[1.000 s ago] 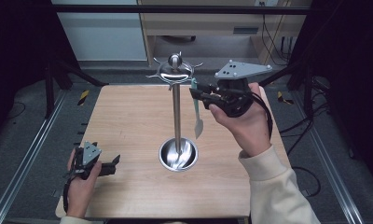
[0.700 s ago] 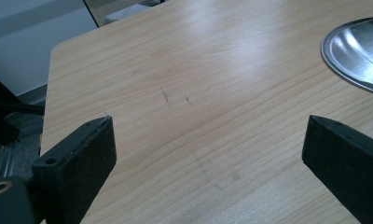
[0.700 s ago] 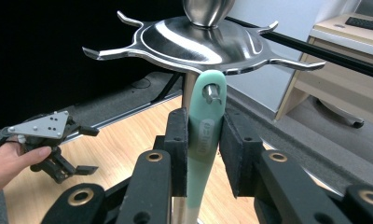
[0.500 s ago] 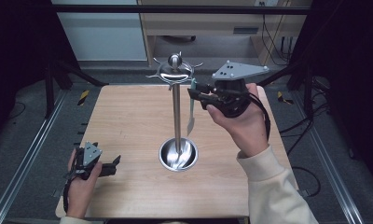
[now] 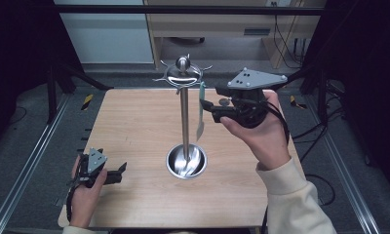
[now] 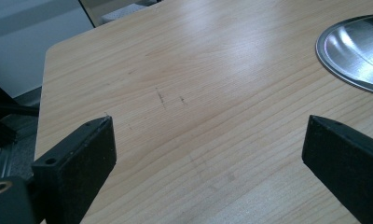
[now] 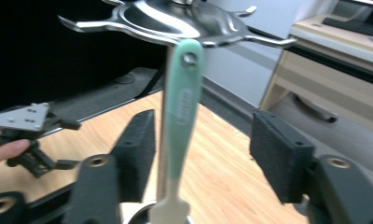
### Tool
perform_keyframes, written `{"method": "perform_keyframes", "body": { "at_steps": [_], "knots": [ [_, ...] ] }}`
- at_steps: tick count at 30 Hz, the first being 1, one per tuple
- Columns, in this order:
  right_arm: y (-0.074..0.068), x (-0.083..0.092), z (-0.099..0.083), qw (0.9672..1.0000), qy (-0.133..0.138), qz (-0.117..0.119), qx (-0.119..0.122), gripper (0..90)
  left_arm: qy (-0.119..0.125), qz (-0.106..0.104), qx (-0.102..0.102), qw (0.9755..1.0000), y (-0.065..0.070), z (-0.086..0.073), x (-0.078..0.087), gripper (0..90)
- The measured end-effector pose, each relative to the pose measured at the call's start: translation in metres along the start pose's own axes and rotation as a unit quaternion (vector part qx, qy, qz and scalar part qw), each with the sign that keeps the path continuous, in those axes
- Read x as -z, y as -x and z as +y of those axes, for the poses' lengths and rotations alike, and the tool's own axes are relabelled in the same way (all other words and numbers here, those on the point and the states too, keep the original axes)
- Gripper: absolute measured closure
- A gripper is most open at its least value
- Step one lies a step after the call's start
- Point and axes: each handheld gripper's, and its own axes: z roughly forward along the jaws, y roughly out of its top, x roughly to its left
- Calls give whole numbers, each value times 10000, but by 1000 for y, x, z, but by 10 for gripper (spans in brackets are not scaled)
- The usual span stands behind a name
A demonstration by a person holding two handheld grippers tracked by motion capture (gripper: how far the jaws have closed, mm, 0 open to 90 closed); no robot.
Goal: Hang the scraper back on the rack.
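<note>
A steel utensil stand (image 5: pixel 184 117) rises from a round base dish (image 5: pixel 185 161) at mid-table, with hooked arms at its top (image 7: pixel 175 23). A green-handled utensil (image 5: pixel 201 109) hangs from one hook by the hole in its handle (image 7: pixel 182 107). My right gripper (image 5: pixel 208 110) is level with that handle. Its jaws have just been opening and now stand apart on either side of the handle (image 7: pixel 203 123) without pressing it. My left gripper (image 5: pixel 119 171) rests low at the table's front left, open with nothing but bare wood between its jaws (image 6: pixel 208 154).
The stand's base dish (image 6: pixel 352 51) lies to the right of the left gripper. The wooden table (image 5: pixel 134 122) is framed by metal rails, and a desk stands beyond its far edge. The left gripper (image 7: pixel 70 144) also appears far off in the right gripper view.
The right gripper's jaws have opened off the green handle, and the utensil now hangs by itself from the hook. Neither hand has shifted.
</note>
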Motion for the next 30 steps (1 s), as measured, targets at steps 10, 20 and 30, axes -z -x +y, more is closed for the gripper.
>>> {"method": "perform_keyframes", "body": {
  "at_steps": [10, 20, 30],
  "knots": [
    [12, 8, -20, 9971, 3, -766, 36, 198, -10, -2, 10, 10000, 0, -1, 0, 26],
    [23, 14, -49, 9943, -20, -1047, -201, 107, -26, -18, 6, 10000, 1, -1, 0, 26],
    [32, 18, -79, 9912, -71, -1223, -497, 81, -34, -25, 3, 10000, 1, -1, 0, 26]
  ]
}}
